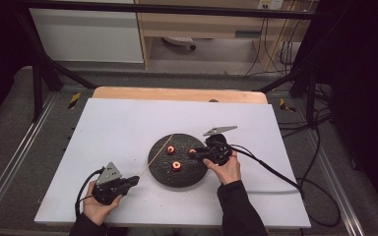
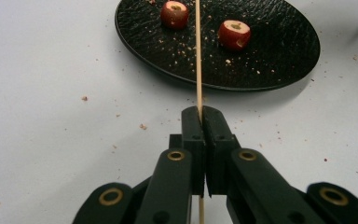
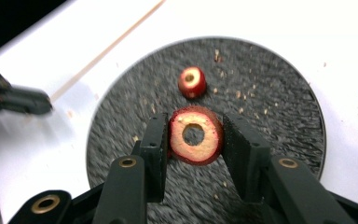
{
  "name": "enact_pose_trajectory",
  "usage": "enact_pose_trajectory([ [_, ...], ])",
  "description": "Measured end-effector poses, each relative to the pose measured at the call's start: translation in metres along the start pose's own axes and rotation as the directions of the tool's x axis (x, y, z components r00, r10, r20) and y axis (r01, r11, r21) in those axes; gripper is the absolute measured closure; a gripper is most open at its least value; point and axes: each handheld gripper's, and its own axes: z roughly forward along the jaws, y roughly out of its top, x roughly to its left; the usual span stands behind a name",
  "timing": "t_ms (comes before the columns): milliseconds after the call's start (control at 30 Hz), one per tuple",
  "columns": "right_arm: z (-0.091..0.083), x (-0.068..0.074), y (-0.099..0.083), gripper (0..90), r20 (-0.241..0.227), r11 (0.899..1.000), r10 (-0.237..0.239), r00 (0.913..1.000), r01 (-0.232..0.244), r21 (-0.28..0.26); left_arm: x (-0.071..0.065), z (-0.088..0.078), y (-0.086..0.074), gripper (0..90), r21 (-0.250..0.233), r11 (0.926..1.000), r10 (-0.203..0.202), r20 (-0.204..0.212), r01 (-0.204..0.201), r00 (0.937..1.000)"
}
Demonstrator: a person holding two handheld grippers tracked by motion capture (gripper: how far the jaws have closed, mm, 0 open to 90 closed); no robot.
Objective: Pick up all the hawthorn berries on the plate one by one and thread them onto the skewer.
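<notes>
Fingers: right (image 3: 193, 140) pinch a cored fruit slice (image 3: 196, 135); left (image 2: 200, 116) pinch a skewer (image 2: 198, 56). Risk: hole misses skewer tip, slice cracks or slips free.

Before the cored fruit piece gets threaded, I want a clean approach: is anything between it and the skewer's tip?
Nothing visible. The right tongs hold the fruit piece over the black plate; the skewer, clamped in the left tongs, reaches over the plate with open space between.

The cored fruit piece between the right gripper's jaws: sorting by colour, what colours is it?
Red skin, tan flesh around the hole on the cored fruit piece; clearest in the right gripper view.
</notes>
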Motion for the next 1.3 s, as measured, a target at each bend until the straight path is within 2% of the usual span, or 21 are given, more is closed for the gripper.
enact_pose_trajectory([
  [67,-0.002,-0.001,-0.006,62.7,-0.013,0.997,0.039,0.9991,-0.040,-0.058,0.000,0.000,0.000,88.1,-0.003,1.0000,-0.004,0.001,0.004,1.0000],
  [133,-0.002,-0.002,-0.013,62.7,-0.034,0.987,0.089,0.9954,-0.093,-0.131,0.000,0.000,0.000,88.1,-0.007,0.9999,-0.007,0.000,0.007,1.0000],
  [267,0.001,0.000,-0.026,62.7,-0.082,0.956,0.161,0.9835,-0.176,-0.236,-0.002,0.000,-0.001,88.1,-0.008,0.9999,-0.009,-0.004,0.009,1.0000],
  [300,0.002,0.001,-0.029,62.7,-0.097,0.943,0.182,0.9784,-0.202,-0.264,-0.002,0.000,-0.001,88.1,-0.011,0.9999,-0.012,-0.005,0.012,0.9999],
  [333,0.002,0.001,-0.029,62.7,-0.097,0.943,0.182,0.9784,-0.202,-0.264,-0.002,0.000,-0.001,88.1,-0.011,0.9999,-0.012,-0.005,0.012,0.9999],
  [367,0.004,0.003,-0.034,62.7,-0.108,0.924,0.209,0.9719,-0.232,-0.303,-0.003,0.000,-0.001,88.0,-0.011,0.9998,-0.015,-0.005,0.015,0.9999],
  [567,0.010,0.007,-0.043,62.7,-0.139,0.868,0.265,0.9541,-0.299,-0.396,-0.005,-0.001,-0.001,88.1,-0.029,0.9992,-0.026,-0.007,0.026,0.9996],
  [700,0.012,0.008,-0.046,62.7,-0.159,0.822,0.304,0.9393,-0.343,-0.455,-0.006,-0.001,-0.002,88.1,-0.039,0.9987,-0.033,-0.008,0.033,0.9994],
  [733,0.012,0.008,-0.046,62.7,-0.159,0.822,0.304,0.9393,-0.343,-0.455,-0.006,-0.001,-0.002,88.1,-0.039,0.9987,-0.033,-0.008,0.033,0.9994],
  [767,0.012,0.008,-0.046,62.8,-0.160,0.814,0.312,0.9364,-0.351,-0.464,-0.007,0.000,-0.002,88.1,-0.042,0.9985,-0.036,-0.008,0.036,0.9993],
  [800,0.013,0.009,-0.046,62.8,-0.171,0.792,0.324,0.9303,-0.366,-0.489,-0.007,0.000,-0.002,88.1,-0.043,0.9983,-0.039,-0.008,0.038,0.9992],
  [867,0.015,0.009,-0.045,62.8,-0.189,0.770,0.341,0.9210,-0.389,-0.506,-0.009,0.000,-0.002,88.1,-0.050,0.9980,-0.041,-0.008,0.040,0.9991],
  [900,0.015,0.009,-0.045,62.8,-0.189,0.770,0.341,0.9210,-0.389,-0.506,-0.009,0.000,-0.002,88.1,-0.050,0.9980,-0.041,-0.008,0.040,0.9991],
  [933,0.016,0.009,-0.044,62.8,-0.210,0.747,0.354,0.9115,-0.410,-0.523,-0.010,0.000,-0.002,88.1,-0.055,0.9975,-0.045,-0.008,0.045,0.9990],
  [967,0.016,0.008,-0.043,62.8,-0.215,0.739,0.351,0.9115,-0.410,-0.534,-0.010,0.000,-0.002,88.1,-0.058,0.9972,-0.048,-0.007,0.047,0.9988],
  [1100,0.017,0.007,-0.040,62.9,-0.243,0.691,0.370,0.8966,-0.441,-0.574,-0.014,0.003,-0.001,88.1,-0.064,0.9962,-0.059,-0.004,0.059,0.9982],
  [1133,0.017,0.007,-0.040,62.9,-0.243,0.691,0.370,0.8966,-0.441,-0.574,-0.015,0.003,-0.001,88.1,-0.066,0.9960,-0.061,-0.005,0.060,0.9981],
  [1167,0.017,0.005,-0.038,62.9,-0.257,0.673,0.377,0.8896,-0.454,-0.584,-0.017,0.004,0.000,88.1,-0.070,0.9957,-0.062,-0.005,0.061,0.9981],
  [1200,0.017,0.005,-0.037,62.9,-0.259,0.664,0.383,0.8864,-0.460,-0.590,-0.019,0.005,0.000,88.1,-0.073,0.9954,-0.063,-0.002,0.062,0.9980],
  [1267,0.018,0.003,-0.034,62.8,-0.266,0.650,0.389,0.8820,-0.467,-0.599,-0.021,0.006,0.002,88.1,-0.078,0.9949,-0.064,-0.001,0.063,0.9980],
  [1300,0.018,0.002,-0.034,62.8,-0.260,0.645,0.387,0.8846,-0.461,-0.609,-0.023,0.006,0.002,88.1,-0.079,0.9948,-0.064,0.000,0.063,0.9980],
])
